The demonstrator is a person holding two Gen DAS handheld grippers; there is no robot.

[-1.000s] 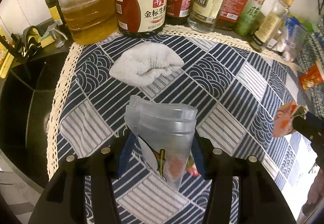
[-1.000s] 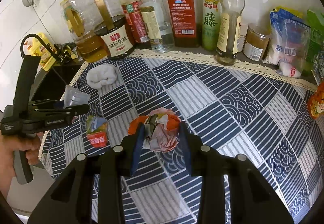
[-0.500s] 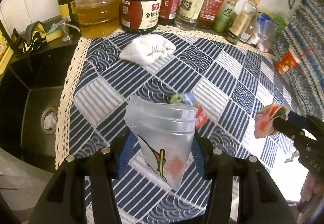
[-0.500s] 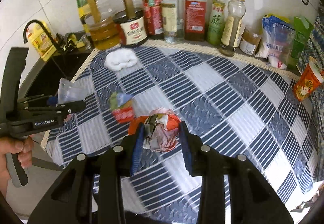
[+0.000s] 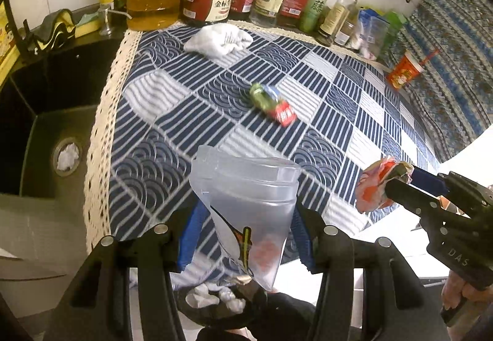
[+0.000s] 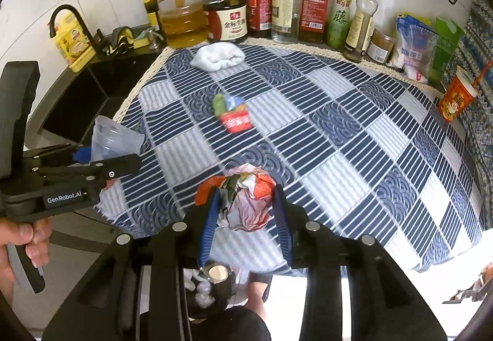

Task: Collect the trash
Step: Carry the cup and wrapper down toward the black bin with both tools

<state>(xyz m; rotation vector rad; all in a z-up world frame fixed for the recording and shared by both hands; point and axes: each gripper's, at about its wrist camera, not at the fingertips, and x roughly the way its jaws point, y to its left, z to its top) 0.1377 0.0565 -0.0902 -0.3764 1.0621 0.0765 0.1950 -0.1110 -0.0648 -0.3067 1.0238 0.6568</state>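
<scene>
My left gripper (image 5: 246, 217) is shut on a clear plastic cup (image 5: 246, 196), held off the table's front edge. It also shows in the right wrist view (image 6: 114, 137). My right gripper (image 6: 245, 205) is shut on a crumpled red and white wrapper (image 6: 246, 202), also seen in the left wrist view (image 5: 374, 187). A green and red snack packet (image 5: 272, 105) (image 6: 232, 113) lies on the blue patterned tablecloth (image 6: 339, 140). A white crumpled cloth (image 5: 218, 40) (image 6: 217, 56) lies near the bottles. Below both grippers a dark bin with white paper scraps (image 5: 215, 301) (image 6: 206, 288) shows.
Oil and sauce bottles (image 6: 228, 17) line the back wall. A black sink (image 5: 46, 140) lies left of the table. An orange cup with a straw (image 6: 456, 94) and bagged goods (image 6: 413, 45) stand at the far right.
Both grippers have pulled back from the table with their loads, now past its front edge. The bin has come into view below.
</scene>
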